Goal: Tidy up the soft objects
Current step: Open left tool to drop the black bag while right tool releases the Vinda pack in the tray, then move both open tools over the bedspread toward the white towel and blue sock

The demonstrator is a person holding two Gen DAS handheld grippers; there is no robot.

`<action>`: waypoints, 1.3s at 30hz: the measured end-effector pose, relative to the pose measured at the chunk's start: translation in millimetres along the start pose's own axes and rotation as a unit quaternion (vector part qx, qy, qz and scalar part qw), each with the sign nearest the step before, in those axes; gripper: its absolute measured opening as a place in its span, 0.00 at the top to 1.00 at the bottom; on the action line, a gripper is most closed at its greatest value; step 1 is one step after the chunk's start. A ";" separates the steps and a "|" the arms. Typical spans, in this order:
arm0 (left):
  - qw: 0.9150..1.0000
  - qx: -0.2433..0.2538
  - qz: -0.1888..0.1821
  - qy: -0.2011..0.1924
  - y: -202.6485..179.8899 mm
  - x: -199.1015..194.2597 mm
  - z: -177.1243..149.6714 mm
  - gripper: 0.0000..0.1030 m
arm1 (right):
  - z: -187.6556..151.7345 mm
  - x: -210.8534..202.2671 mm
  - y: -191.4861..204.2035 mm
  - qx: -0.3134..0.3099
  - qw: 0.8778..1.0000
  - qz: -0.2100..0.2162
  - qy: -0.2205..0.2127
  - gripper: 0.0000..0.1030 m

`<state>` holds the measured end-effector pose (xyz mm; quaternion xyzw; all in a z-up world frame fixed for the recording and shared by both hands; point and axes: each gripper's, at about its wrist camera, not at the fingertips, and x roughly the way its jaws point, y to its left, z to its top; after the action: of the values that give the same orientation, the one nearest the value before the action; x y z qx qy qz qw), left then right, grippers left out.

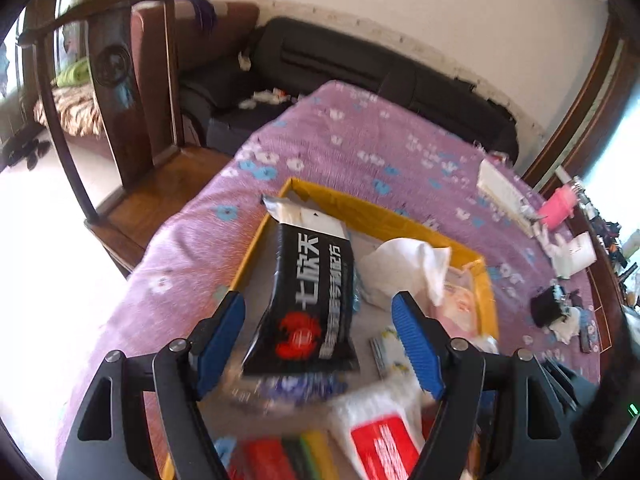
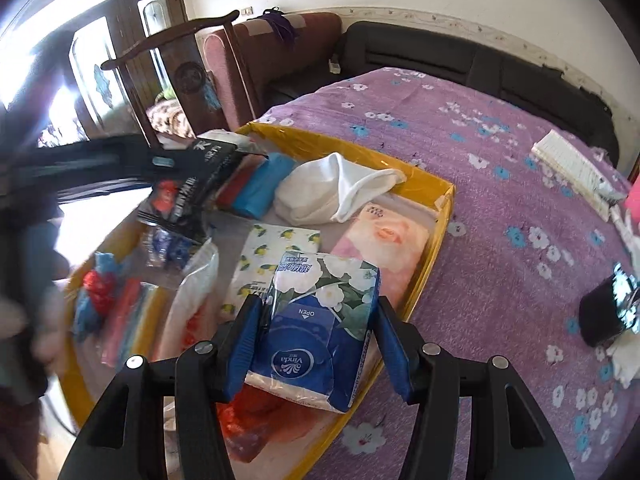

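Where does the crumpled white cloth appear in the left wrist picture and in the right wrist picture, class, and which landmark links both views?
Left wrist: white cloth lies right of centre, inside the yellow box, beyond the right blue fingertip.
Right wrist: white cloth lies above centre, near the box's far wall.
Shared landmark: the yellow box on the purple flowered bedspread.

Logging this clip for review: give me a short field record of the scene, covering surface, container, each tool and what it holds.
surface: purple floral cloth
container: yellow tray, on the cloth
left tool: open, above a black pouch in the tray
right tool: shut on a blue tissue pack, at the tray's near edge
also in tray: white cloth, lemon-print pack, pink rose pack
outside tray: black object on the cloth
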<state>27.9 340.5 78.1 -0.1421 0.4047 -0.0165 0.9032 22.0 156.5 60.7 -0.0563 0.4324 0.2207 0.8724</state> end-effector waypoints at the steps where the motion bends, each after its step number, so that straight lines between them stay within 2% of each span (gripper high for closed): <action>1: 1.000 0.001 0.002 -0.011 0.4 -9.8 -3.2 0.23 | 0.7 0.9 2.0 -0.005 1.000 -0.009 0.000 0.41; 4: 0.999 0.002 0.012 -0.042 1.2 -36.3 -15.6 0.19 | 2.8 1.5 6.4 -0.011 1.000 -0.020 -0.002 0.36; 7: 0.998 0.007 0.025 -0.053 -1.5 -49.4 -25.5 0.18 | 3.7 -5.3 5.0 0.004 1.000 -0.002 -0.008 0.23; 9: 0.998 0.009 0.038 -0.055 -4.2 -55.4 -34.2 0.17 | 3.6 -14.8 3.7 0.016 1.000 0.004 -0.019 0.22; 17: 0.994 0.033 0.085 -0.068 -23.3 -71.8 -64.1 0.17 | -6.6 -54.0 -12.0 0.044 0.998 -0.005 -0.053 0.20; 24: 0.989 0.057 0.117 -0.074 -50.3 -87.8 -87.3 0.15 | -33.4 -84.4 -40.3 0.070 0.995 -0.018 -0.066 0.19; 39: 0.976 0.151 0.132 -0.086 -143.3 -101.7 -117.8 0.12 | -98.3 -143.8 -127.4 0.132 0.985 -0.061 -0.092 0.19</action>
<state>-114.9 189.1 116.2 0.0496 0.3337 0.0538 0.9398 -70.4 -34.5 100.0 0.0540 0.3713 0.1124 0.9201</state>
